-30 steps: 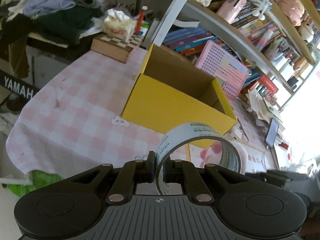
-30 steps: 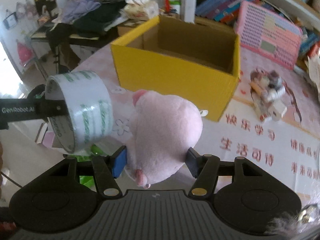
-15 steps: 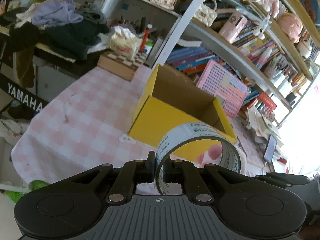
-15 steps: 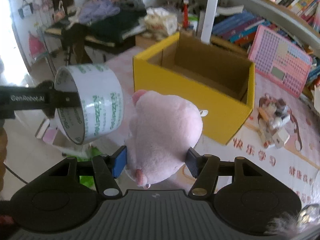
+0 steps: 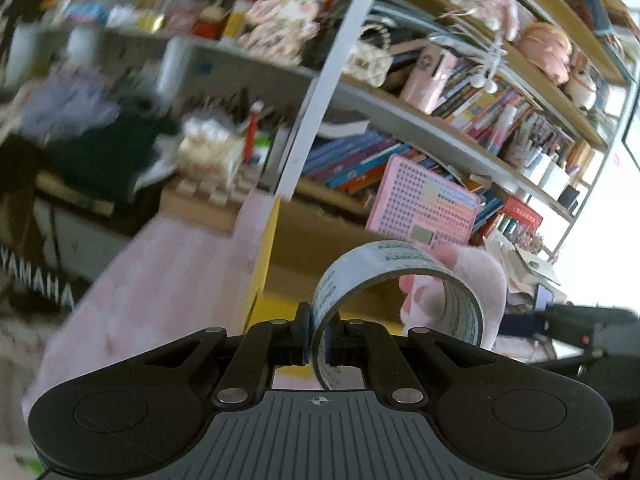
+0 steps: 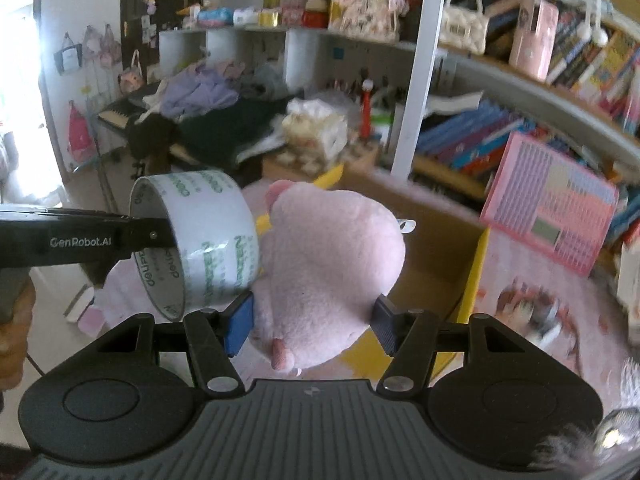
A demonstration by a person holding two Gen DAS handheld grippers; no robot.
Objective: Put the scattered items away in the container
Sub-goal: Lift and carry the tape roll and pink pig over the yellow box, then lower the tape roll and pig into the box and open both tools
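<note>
My left gripper (image 5: 317, 336) is shut on the wall of a clear tape roll (image 5: 384, 264) with green print, held in the air above the near left corner of the open yellow cardboard box (image 5: 262, 252). The roll also shows in the right wrist view (image 6: 204, 236). My right gripper (image 6: 312, 320) is shut on a pink plush toy (image 6: 328, 264), held close beside the tape roll, over the box (image 6: 478, 264). The plush also shows behind the roll in the left wrist view (image 5: 480, 276).
The box stands on a pink checked tablecloth (image 5: 168, 264). A pink perforated basket (image 6: 552, 204) leans behind it. Small toys (image 6: 536, 316) lie right of the box. A bookshelf post (image 6: 416, 68) and book rows stand behind; a wooden chessboard box (image 5: 204, 204) and clothes sit far left.
Both grippers have risen and moved forward toward the box with their loads. The box now sits low and close beneath them. The view is blurred by motion.
</note>
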